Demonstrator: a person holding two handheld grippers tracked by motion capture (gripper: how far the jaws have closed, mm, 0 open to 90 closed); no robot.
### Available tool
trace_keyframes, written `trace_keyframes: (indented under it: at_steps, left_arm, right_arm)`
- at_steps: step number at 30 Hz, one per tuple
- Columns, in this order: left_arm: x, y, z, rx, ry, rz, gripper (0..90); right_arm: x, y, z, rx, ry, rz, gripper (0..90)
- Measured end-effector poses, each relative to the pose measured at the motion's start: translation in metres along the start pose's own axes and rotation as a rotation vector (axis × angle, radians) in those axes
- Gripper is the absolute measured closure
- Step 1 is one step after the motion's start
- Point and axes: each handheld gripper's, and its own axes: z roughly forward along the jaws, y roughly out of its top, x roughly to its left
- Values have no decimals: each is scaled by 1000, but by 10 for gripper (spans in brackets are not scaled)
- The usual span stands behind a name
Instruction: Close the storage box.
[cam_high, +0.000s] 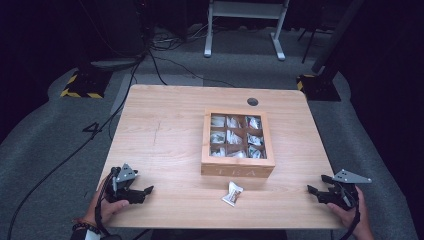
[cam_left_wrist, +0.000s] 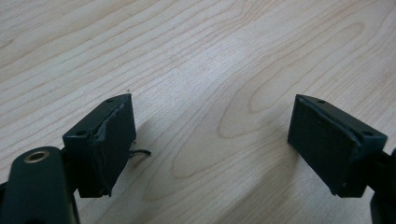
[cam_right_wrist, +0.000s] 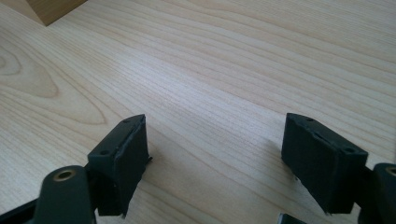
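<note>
**Start Position: Both Grippers Idle, Tea Sachet Loose on the Tabletop**

Nearest to you, each hand held its gripper at the near edge of the tabletop (cam_high: 170, 115). The left gripper (cam_high: 146, 191) rested at the near-left corner and the right gripper (cam_high: 314, 190) at the near-right corner, each aimed inward. On both, the fingers stood wide apart and held nothing.

Between the two grippers, slightly right of centre, the tea sachet (cam_high: 232, 193) lay flat on the tabletop. It sat just in front of the wooden tea box (cam_high: 238, 170) and was not touching it. Neither gripper was near the sachet.

Farther off, the box sat right of the tabletop's middle. Its windowed lid appeared closed over nine compartments, each holding sachets. Beyond the tabletop, cables crossed the grey floor.

Judged step: the approach had not begun. The work in hand was most likely returning the loose sachet to the box. The next move called for one gripper to travel inward to the sachet with its fingers kept open, then close on its thin edge. The lid probably needed lifting with the other gripper.

View differences: the high view gave the whole layout. The left gripper view showed its fingers (cam_left_wrist: 103, 149) over bare wood grain. The right gripper view showed its fingers (cam_right_wrist: 122, 163) likewise, plus a corner of the box (cam_right_wrist: 51, 9) at the upper left.
</note>
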Motion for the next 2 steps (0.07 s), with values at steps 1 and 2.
trace_keyframes:
  at_steps: [1, 2]
  left_arm:
    - [0, 0, 0, 0, 0, 0, 156]
    - [0, 0, 0, 0, 0, 0, 156]
  right_arm:
    - [0, 0, 0, 0, 0, 0, 229]
    - [0, 0, 0, -1, 0, -2, 229]
